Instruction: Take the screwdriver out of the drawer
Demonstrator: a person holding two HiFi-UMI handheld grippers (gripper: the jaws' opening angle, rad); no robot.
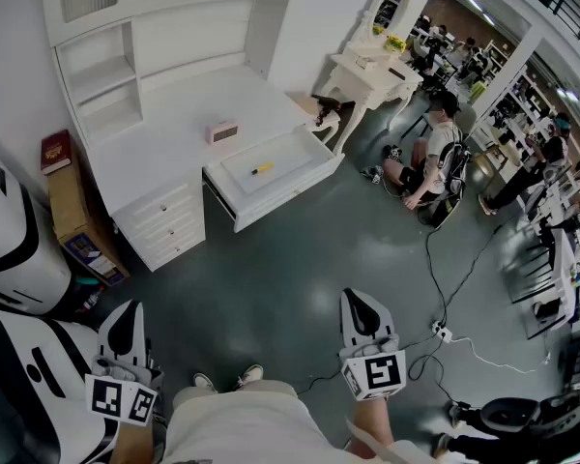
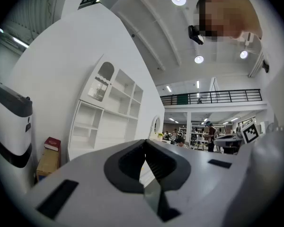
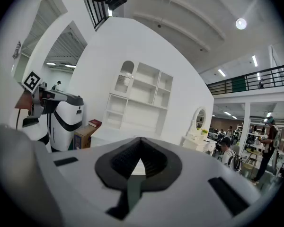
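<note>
- Left gripper (image 1: pixel 127 317): low at the left, over the floor and well short of the counter. Its jaws are pressed together with nothing between them, as the left gripper view (image 2: pixel 144 143) confirms.
- Counter (image 1: pixel 164 129): white, with a shelf unit along its back edge. It is far from both grippers.
- Small pink box (image 1: pixel 222 131): stands on the counter near the front edge, just behind the drawer. It is not part of the task.
- Screwdriver (image 1: pixel 262 169): yellow handle, lying flat on the drawer floor near its middle. Nothing touches it.
- Drawer (image 1: pixel 292 190): pulled well out from under the counter's front edge at its right end, with its inside open to view from above.
- Right gripper (image 1: pixel 363 307): low at the right, over the floor and also well apart from the drawer. Its jaws are closed on nothing, as the right gripper view (image 3: pixel 140 143) shows.
- Progress, as a judgement: the drawer already stands open, so access is settled. The approach, the spreading of a gripper, the grasp and the lift-out all remain. The task looks to be at an early stage.
</note>
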